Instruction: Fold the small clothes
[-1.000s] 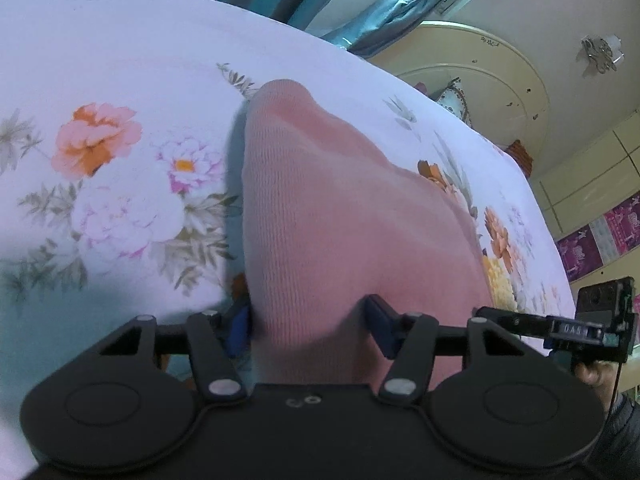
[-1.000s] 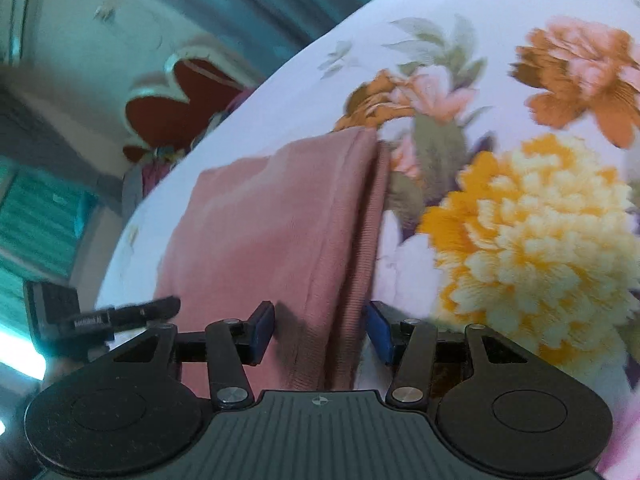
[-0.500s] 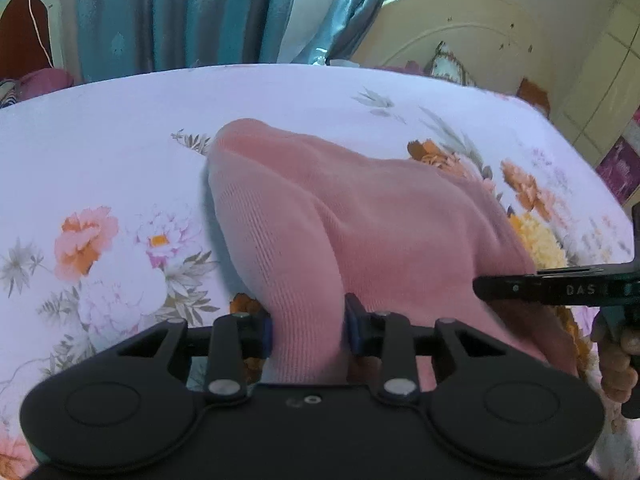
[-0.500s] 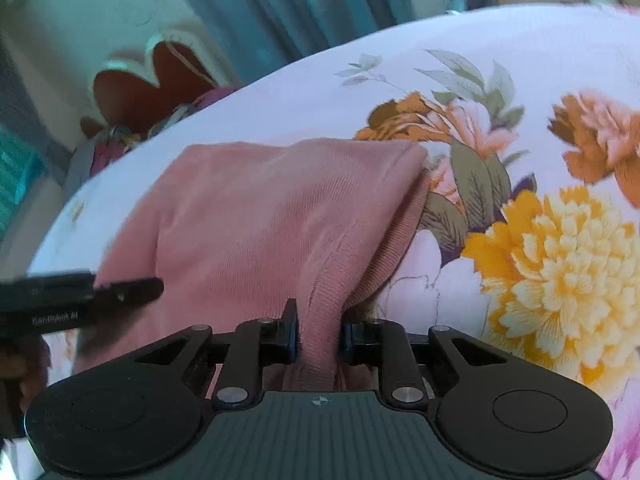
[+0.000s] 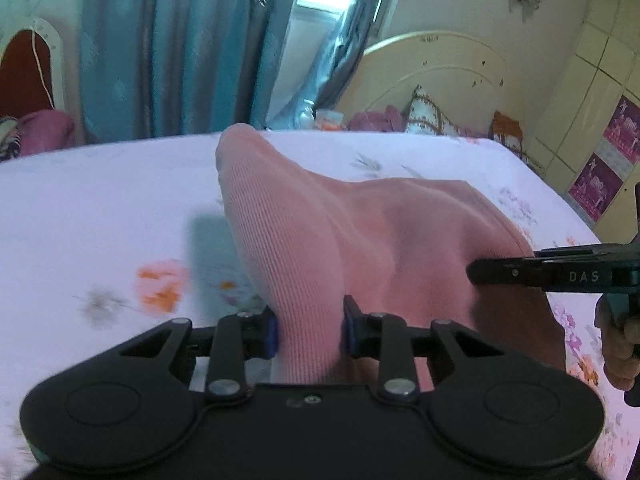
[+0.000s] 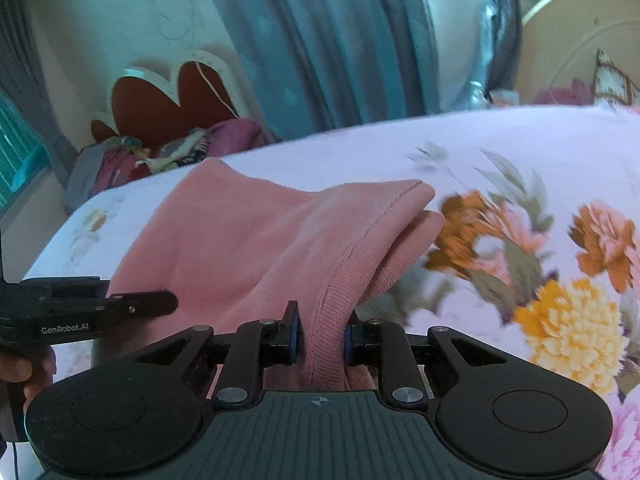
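The left gripper stands narrowed, its blue pads pinching a bunched edge of the pink knit garment; its jaws have just been closing, cloth between them throughout. The right gripper is likewise drawn in on the garment's ribbed hem, both pads pressed against the fold of fabric, jaws also lately closed onto it. From each claw the cloth rises and runs forward, draping away to a rounded far end that rests on the floral bedsheet. The two holds appear to sit on the near edge, one toward each side, which by my judgement serves to raise that edge evenly so it can be carried over the far portion for a fold. Between the claws the fabric sags in a shallow trough. Beyond the garment lie the bed's headboard and teal curtains. The fold itself appears not yet laid.
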Demonstrator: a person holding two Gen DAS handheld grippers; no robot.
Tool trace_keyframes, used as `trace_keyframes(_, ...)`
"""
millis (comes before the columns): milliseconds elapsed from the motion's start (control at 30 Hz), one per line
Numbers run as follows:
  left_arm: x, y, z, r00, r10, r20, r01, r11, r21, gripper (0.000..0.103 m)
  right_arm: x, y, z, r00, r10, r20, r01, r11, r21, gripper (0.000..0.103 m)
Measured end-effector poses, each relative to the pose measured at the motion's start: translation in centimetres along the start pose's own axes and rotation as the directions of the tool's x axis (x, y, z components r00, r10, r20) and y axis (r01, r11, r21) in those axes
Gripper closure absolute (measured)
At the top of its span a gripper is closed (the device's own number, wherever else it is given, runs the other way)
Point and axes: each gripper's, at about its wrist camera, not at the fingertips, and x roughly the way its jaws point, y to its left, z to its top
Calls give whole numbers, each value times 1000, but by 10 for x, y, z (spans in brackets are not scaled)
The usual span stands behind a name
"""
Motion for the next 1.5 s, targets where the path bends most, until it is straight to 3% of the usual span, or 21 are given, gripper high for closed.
trace_keyframes(333,-72,71,-10,997,67,44,-67,998,0,74,35,104,11,998,66,17,-64,995,-78,84)
trace_keyframes(600,-93,129,-29,994,107,3,-106,994,-25,74,85,171,-2,993,115,-36,-119,987,-105,84)
trace_keyframes(767,-95,160,-44,993,110,-31,-111,993,-49,74,113,196,-12,989,129,-76,-136,986,-92,84)
trace_keyframes(1033,-77,197,-64,991,84,-102,-94,990,-106,73,151,193,-26,983,110,-150,-118,992,-45,83)
trace_keyframes(1200,-58,216,-81,989,73,-127,-95,981,-172,59,183,170,-45,974,43,-223,-47,999,-10,83)
trace_keyframes(1267,-57,220,-85,988,100,-120,-119,978,-171,38,189,165,-50,975,49,-217,-49,999,3,83)
trace_keyframes(1333,-56,222,-88,985,131,-111,-147,979,-144,24,190,165,-50,976,51,-212,-49,999,14,83)
trace_keyframes(1400,-60,228,-89,987,126,-103,-141,979,-149,19,189,165,-49,973,59,-222,-56,998,19,83)
trace_keyframes(1433,-65,230,-88,989,119,-92,-132,979,-152,24,187,163,-46,970,56,-235,-52,998,23,72)
trace_keyframes(1500,-85,232,-84,989,145,-25,-147,979,-144,39,171,164,-35,978,-48,-202,45,999,-17,47)
